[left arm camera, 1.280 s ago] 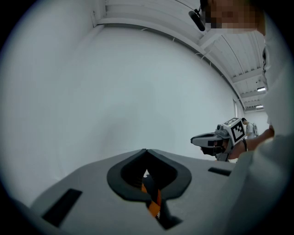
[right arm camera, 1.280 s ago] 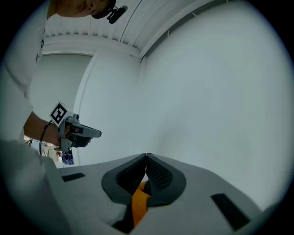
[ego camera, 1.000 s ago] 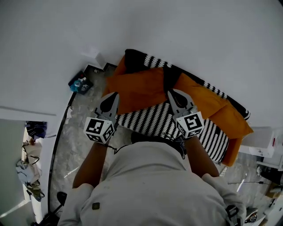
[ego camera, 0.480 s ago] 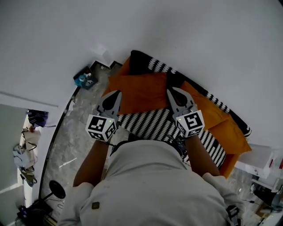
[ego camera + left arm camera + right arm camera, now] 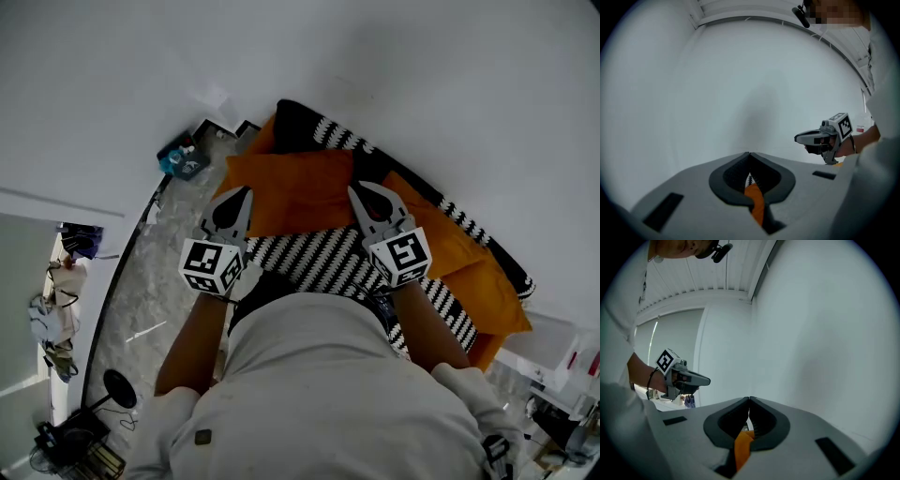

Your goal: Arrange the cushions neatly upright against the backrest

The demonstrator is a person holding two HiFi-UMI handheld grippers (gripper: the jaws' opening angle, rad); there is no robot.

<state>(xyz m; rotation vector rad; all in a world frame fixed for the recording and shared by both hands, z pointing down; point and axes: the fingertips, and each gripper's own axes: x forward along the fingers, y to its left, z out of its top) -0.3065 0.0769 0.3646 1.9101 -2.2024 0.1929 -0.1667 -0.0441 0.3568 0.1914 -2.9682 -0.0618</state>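
Observation:
An orange cushion [image 5: 295,192] hangs between my two grippers over the black-and-white striped sofa seat [image 5: 314,255], in front of the dark backrest [image 5: 298,122]. My left gripper [image 5: 242,190] is shut on the cushion's left edge. Orange cloth [image 5: 754,199] shows pinched between its jaws [image 5: 749,153]. My right gripper [image 5: 354,187] is shut on the right edge, with orange fabric [image 5: 742,446] in its jaws [image 5: 749,399]. Two more orange cushions [image 5: 441,234] [image 5: 492,300] lie along the sofa to the right. Both gripper views face a bare white wall.
A white wall [image 5: 422,75] rises behind the sofa. A blue crate with bottles [image 5: 183,161] stands on the marble floor [image 5: 141,300] at the sofa's left end. A dark stand [image 5: 117,386] and clutter sit at lower left, white boxes [image 5: 553,347] at lower right.
Both grippers have stayed shut on the orange cushion and edged slightly toward the backrest. The head view has shifted, so more of the floor shows at left.

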